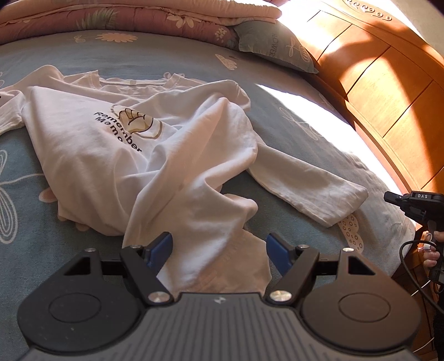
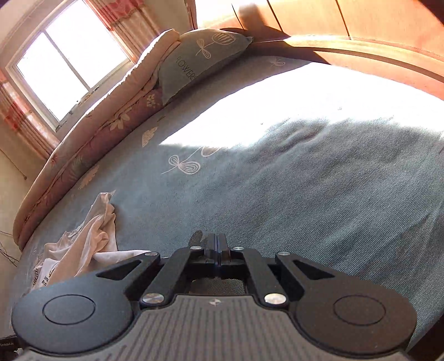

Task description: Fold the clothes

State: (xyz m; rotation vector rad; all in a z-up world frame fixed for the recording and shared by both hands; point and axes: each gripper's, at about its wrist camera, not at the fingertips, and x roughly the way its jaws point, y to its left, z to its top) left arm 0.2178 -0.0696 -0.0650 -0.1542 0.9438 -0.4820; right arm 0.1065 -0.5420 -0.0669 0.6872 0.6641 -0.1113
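Bedspread, teal with pale flower outlines, fills most of both views, with a bright patch of sun across its right side in my left wrist view and across the upper middle in my right wrist view. Wooden headboard curves down the right edge of the left view. Folded quilt in pink floral lies along the top, with a teal pillow leaning beside it at upper centre. White long-sleeved shirt lies rumpled across the centre of the left view, printed side up, one sleeve reaching toward the lower right; in the right view only a crumpled part shows at lower left. My left claw sits at bottom centre with its blue pads wide apart, the shirt's near hem lying between them, not pinched. My right claw hangs over bare bedspread, fingers pressed together on nothing; it also shows at the right edge of the left view, gripped by my hand.
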